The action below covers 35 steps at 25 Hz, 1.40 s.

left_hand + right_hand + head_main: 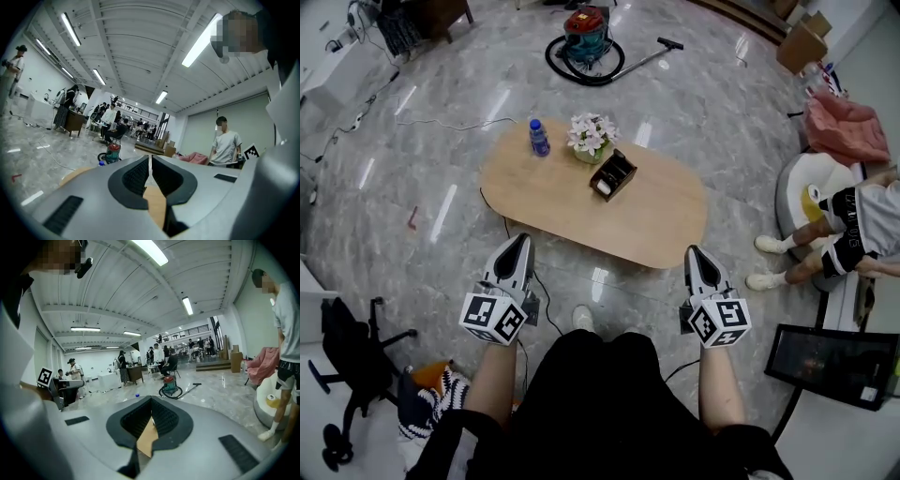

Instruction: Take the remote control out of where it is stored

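Note:
A dark brown holder box [613, 176] stands on the oval wooden table [656, 220], with a pale remote control [603, 187] lying in its near compartment. Both grippers hang short of the table's near edge, well apart from the box. My left gripper [523, 238] is shut with nothing between its jaws; in the left gripper view the left gripper [149, 159] has its tips meeting. My right gripper [693, 250] is shut and empty too, and the right gripper [151, 399] in its own view has its tips closed over a strip of tabletop.
A blue bottle [539, 137] and a flower pot [592, 137] stand on the table's far side. A red vacuum cleaner [586, 39] with hose sits on the marble floor beyond. A person [839, 239] sits at the right. An office chair [352, 370] is at the lower left.

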Motion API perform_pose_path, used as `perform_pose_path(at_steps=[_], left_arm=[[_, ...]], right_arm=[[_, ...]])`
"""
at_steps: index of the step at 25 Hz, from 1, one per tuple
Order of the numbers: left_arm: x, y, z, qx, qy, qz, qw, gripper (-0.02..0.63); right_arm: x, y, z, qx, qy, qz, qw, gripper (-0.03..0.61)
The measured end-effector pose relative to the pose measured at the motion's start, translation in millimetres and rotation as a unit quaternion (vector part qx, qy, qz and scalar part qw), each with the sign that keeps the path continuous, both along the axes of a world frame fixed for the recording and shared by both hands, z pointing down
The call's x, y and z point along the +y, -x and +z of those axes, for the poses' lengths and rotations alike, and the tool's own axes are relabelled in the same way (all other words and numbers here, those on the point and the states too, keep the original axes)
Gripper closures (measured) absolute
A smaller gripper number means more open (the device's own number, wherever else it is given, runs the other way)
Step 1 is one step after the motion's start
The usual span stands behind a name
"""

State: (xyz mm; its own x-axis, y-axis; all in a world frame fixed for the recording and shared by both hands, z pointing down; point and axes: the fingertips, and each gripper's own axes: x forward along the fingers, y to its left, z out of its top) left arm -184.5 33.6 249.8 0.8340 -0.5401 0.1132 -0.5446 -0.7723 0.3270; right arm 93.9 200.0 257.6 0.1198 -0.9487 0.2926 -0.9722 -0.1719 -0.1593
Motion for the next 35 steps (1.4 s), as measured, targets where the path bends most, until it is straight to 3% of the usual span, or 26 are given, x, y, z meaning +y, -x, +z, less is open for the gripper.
perform_pose_path(at_steps=[11, 20, 28, 35], left_arm=[[-17, -8, 20, -0.018, 0.004, -0.044, 0.9989, 0.586], [-51, -61, 15, -0.024, 0.003, -0.084, 0.9962, 0.586], [-77, -91, 30, -0.038, 0.023, -0.105, 0.9935, 0.586], [-90, -104, 59, -0.064, 0.045, -0.129, 0.9886, 0.586]], right_arm=[[-52, -22, 24, 0.002, 0.024, -0.060, 0.998, 0.571], [-122, -67, 18, 0.001, 0.016, -0.105, 0.994, 0.571], [-169, -106, 45, 0.002, 0.048, -0.133, 0.990, 0.571], [-213, -115, 83, 0.019, 0.085, -0.172, 0.981, 0.571]])
